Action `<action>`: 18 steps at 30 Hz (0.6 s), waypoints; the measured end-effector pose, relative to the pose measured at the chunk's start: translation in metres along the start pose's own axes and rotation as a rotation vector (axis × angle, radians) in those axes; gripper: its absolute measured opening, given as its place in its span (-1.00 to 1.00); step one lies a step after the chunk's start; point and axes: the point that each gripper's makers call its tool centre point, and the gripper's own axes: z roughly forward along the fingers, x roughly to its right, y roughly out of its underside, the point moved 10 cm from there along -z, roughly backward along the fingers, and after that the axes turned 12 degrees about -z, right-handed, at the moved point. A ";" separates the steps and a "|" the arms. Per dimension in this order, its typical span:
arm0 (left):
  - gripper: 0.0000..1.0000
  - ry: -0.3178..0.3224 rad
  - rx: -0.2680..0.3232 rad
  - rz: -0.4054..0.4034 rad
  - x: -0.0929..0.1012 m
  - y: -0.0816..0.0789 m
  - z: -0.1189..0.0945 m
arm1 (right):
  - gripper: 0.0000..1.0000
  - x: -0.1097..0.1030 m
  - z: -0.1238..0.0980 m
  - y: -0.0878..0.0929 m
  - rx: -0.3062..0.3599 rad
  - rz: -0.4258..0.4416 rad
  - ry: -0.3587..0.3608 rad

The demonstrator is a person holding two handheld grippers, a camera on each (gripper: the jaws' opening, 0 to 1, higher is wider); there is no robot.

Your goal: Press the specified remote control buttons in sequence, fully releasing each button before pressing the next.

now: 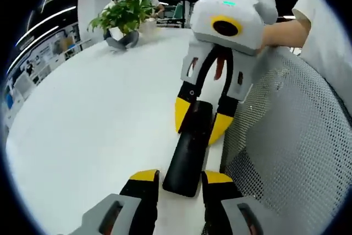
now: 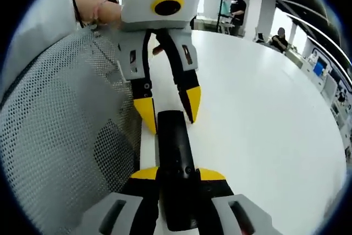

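Note:
A black remote control [image 1: 190, 144] lies lengthwise on the white table [image 1: 99, 119], close to its edge. My left gripper [image 1: 181, 177] has its yellow-tipped jaws set against both sides of the remote's near end. My right gripper [image 1: 202, 120] faces it from the far end, with its jaws clamped on that end. In the right gripper view the remote control [image 2: 175, 158] runs deep between the jaws of my right gripper [image 2: 177, 174], which is shut on it. The left gripper [image 2: 169, 113] pinches the far end there. No buttons are readable.
A grey mesh chair back [image 1: 291, 136] stands right against the table edge beside the remote, also seen as the chair back [image 2: 60, 130]. A potted plant [image 1: 124, 17] stands at the far end of the table. A hand [image 1: 283, 32] holds the right gripper. People sit far off [image 2: 280, 37].

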 end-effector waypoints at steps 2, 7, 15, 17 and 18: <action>-0.20 -0.034 0.045 -0.037 -0.001 -0.004 -0.013 | -0.56 0.001 0.001 -0.001 0.003 0.002 0.002; 0.00 -0.111 0.159 -0.066 -0.001 -0.011 -0.042 | -0.56 0.002 0.001 0.000 0.012 0.015 0.003; 0.42 -0.176 0.524 -0.109 0.001 -0.018 -0.078 | -0.56 0.002 0.001 0.001 0.015 0.011 0.009; 0.55 -0.223 0.566 -0.125 -0.001 -0.017 -0.083 | -0.56 0.002 0.001 0.000 0.016 0.012 0.010; 0.61 -0.247 0.602 -0.132 -0.002 -0.015 -0.088 | -0.56 0.002 0.001 0.001 0.017 0.014 0.011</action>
